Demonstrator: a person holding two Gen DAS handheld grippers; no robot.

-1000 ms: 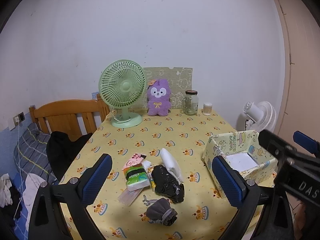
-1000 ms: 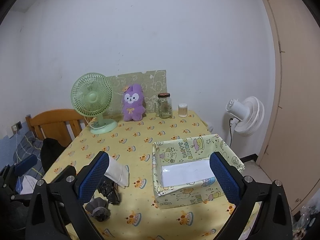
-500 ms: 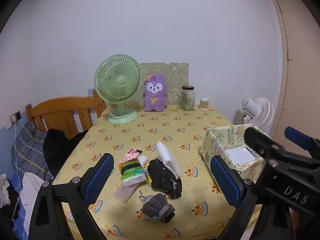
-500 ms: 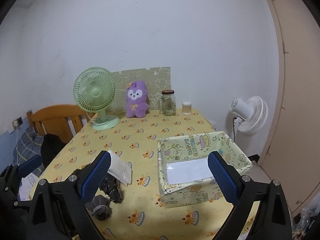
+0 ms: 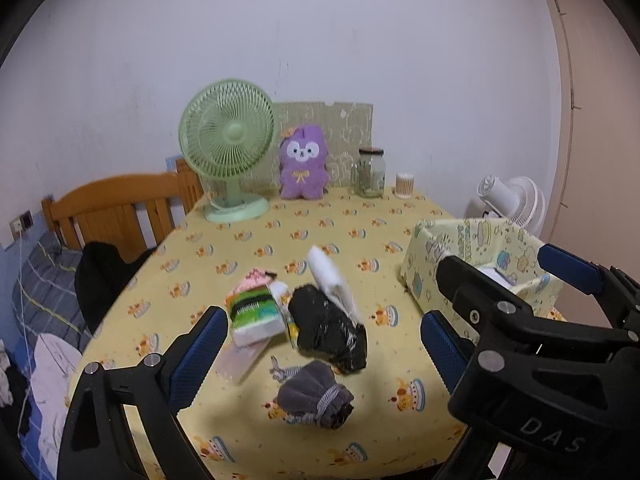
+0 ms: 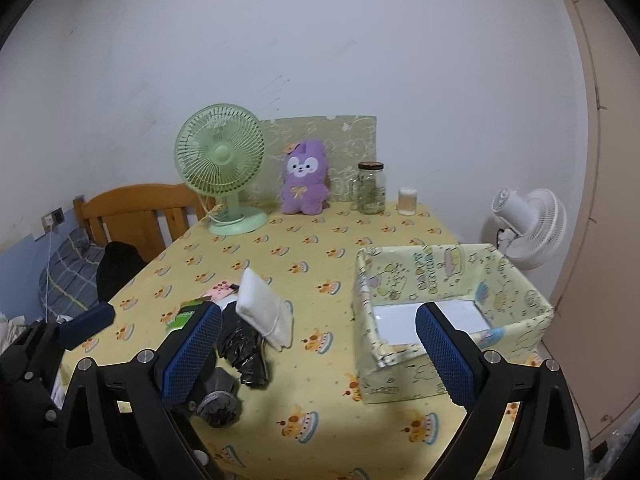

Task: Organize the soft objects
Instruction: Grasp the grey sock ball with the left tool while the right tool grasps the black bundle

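Soft pile (image 5: 304, 320) — beside empty box (image 6: 448, 308)

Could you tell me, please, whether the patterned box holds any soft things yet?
Not yet: the box shows only its white floor inside.

A green desk fan (image 6: 219, 160) stands at the far edge of a table (image 6: 320, 240) draped in yellow cake-print cloth, a glass jar (image 6: 371, 187) and small lidded cup (image 6: 407, 201) to its right; a white fan (image 6: 528, 227) stands off the table's right side, and a wooden headboard (image 6: 136, 210) rises at left
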